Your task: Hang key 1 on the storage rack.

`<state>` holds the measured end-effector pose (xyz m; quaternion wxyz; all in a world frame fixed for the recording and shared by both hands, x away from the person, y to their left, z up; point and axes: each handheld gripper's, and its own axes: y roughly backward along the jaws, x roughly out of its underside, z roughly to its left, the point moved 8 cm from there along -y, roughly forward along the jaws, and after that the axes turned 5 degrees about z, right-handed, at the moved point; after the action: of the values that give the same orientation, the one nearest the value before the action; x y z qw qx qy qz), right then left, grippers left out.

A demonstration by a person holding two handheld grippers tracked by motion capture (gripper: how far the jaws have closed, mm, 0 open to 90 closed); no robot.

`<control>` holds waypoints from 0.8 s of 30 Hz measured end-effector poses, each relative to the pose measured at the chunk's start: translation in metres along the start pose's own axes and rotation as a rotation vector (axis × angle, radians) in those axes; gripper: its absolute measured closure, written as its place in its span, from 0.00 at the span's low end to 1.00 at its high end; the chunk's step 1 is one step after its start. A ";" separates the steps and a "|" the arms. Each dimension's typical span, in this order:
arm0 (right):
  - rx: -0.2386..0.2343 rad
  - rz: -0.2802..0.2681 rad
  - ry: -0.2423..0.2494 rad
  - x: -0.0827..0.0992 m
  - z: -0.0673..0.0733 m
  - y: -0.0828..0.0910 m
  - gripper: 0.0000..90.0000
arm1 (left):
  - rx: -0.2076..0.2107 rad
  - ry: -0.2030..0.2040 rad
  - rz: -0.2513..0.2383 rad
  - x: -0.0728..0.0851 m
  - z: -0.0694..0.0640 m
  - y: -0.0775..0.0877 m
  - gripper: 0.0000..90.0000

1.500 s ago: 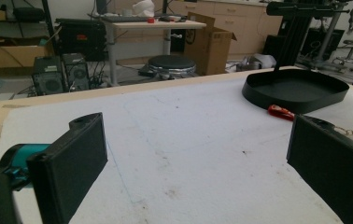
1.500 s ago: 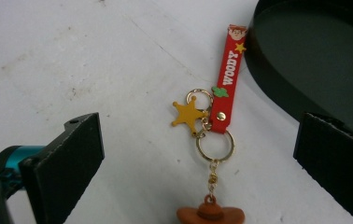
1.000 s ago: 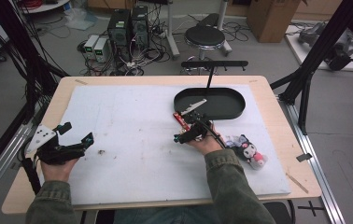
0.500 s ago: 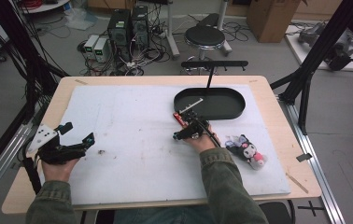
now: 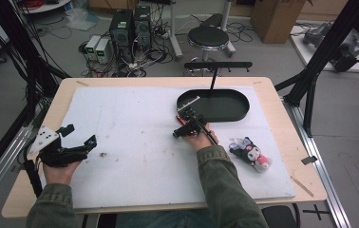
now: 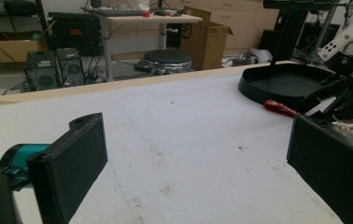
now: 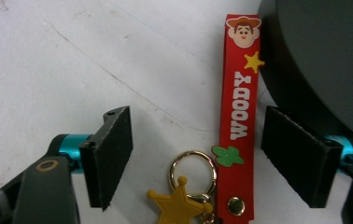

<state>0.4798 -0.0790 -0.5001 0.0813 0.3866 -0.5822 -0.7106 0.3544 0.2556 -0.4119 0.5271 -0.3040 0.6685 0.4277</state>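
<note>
The right tongs (image 7: 195,156) stand apart, astride a red Woody key strap (image 7: 239,116) that lies flat on the white worktop (image 5: 135,142) just beside the black tray (image 5: 234,111). A gold star charm (image 7: 177,205) and ring join the strap's near end. The left tongs (image 6: 198,163) hang apart at the worktop's left side, gripping nothing.

A robotics lab or workshop: the wooden table (image 5: 282,142) stands inside a black metal frame (image 5: 320,61), its top covered by a white foam mat (image 5: 135,142). On the grey floor at 11 o'clock sit computer towers (image 5: 130,28) in tangled cables (image 5: 139,64); a round stool (image 5: 208,35) stands at 12 and cardboard boxes (image 5: 272,12) at 1.
</note>
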 end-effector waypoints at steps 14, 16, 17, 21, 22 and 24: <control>0.045 -0.007 -0.061 0.001 0.002 0.006 0.80 | 0.005 -0.004 0.011 0.001 -0.001 -0.002 0.06; 0.046 -0.009 -0.050 0.000 0.002 0.006 0.82 | 0.008 -0.004 0.009 0.001 -0.002 -0.002 0.06; 0.041 -0.007 -0.051 0.000 0.002 0.007 0.82 | 0.007 -0.005 0.010 0.001 -0.002 -0.002 0.06; 0.048 -0.004 -0.049 0.000 0.002 0.007 0.83 | 0.007 -0.004 0.010 0.001 -0.001 -0.002 0.06; 0.051 -0.001 -0.048 0.000 0.002 0.007 0.83 | 0.007 -0.004 0.010 0.001 -0.001 -0.002 0.06; 0.047 0.004 -0.040 -0.001 0.002 0.007 0.84 | 0.008 -0.003 0.010 0.001 -0.002 -0.002 0.06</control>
<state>0.4765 -0.0791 -0.4935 0.0619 0.3729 -0.6008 -0.7043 0.3550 0.2534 -0.4134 0.5272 -0.2977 0.6708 0.4282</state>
